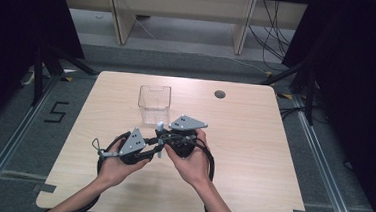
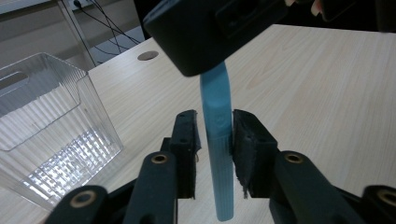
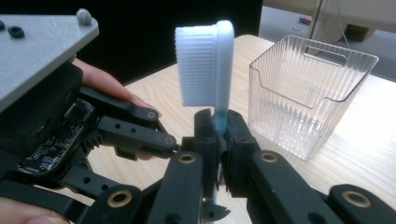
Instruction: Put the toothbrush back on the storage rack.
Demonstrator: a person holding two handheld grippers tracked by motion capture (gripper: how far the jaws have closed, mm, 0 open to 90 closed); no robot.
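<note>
- Table (image 1: 252,155): pale wood-grain top with rounded corners and a round cable hole (image 1: 220,94) near the far edge; its near edge is cut off at the bottom of the high view, and dark curtains hide the room on either side.
- Forearms: both come in from the bottom of the high view, cropped at the frame edge, and meet above the middle of the table.
- Clear box (image 1: 154,103): open-topped container of ribbed see-through plastic with a handle cut-out in one wall, standing on the table just beyond the hands. In the left gripper view its left part runs out of frame.
- Left hand-held gripper (image 2: 215,154): black jaws with brass-coloured pivot pins and a grey three-cornered plate on top. The jaws stand narrow on either side of the toothbrush handle; the left pad shows a thin gap, and whether the right pad presses cannot be made out.
- Right hand-held gripper (image 3: 220,156): same build, with an exposed circuit board of the other gripper beside it. Its jaws are clamped on the toothbrush neck and hide part of it.
- Toothbrush (image 3: 219,70): light blue, smooth plastic, held above the table near the box. The flat head with dense white bristles rises above the right jaws; the handle hangs between the left jaws, its upper part hidden behind the other gripper's body.
</note>
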